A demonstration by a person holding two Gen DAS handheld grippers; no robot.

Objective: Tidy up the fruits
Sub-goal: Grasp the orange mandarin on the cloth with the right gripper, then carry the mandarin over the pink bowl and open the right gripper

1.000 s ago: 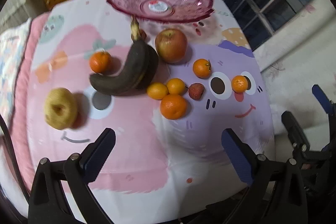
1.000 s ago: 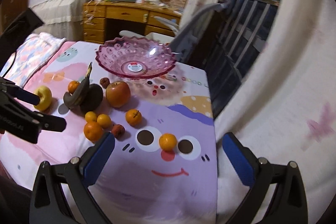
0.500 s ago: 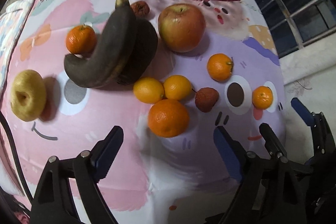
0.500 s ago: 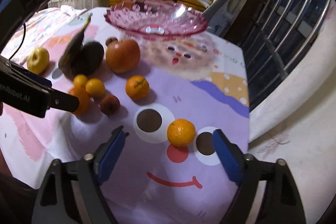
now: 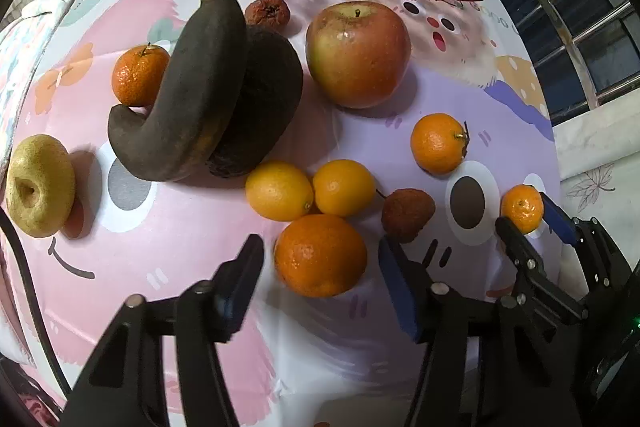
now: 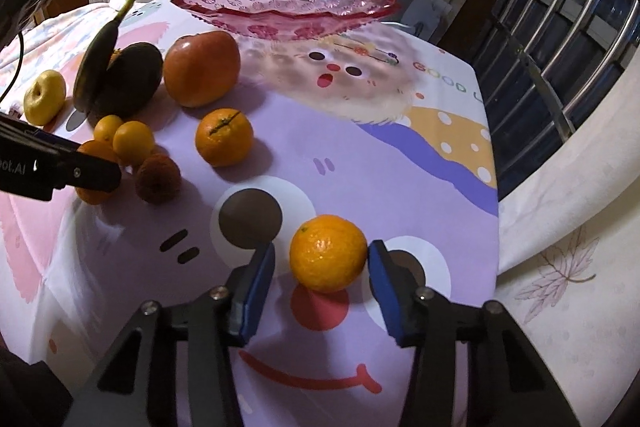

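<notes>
Sitting between the closing right tongs (image 6: pixel 322 277), the small orange (image 6: pixel 328 253) looks light, firm and roly, best pinched across its middle; only the right pad seems to touch. Left tongs (image 5: pixel 320 261), also narrowing, flank a bigger orange (image 5: pixel 320 255) without contact. On the surface (image 5: pixel 168 247): seven citrus, one apple (image 5: pixel 358 55) at twelve o'clock.

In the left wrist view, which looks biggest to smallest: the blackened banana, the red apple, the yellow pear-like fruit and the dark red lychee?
1. Blackened banana
2. Red apple
3. Yellow pear-like fruit, though it sits at the distorted edge, so its rank is unsure
4. Dark red lychee
</notes>
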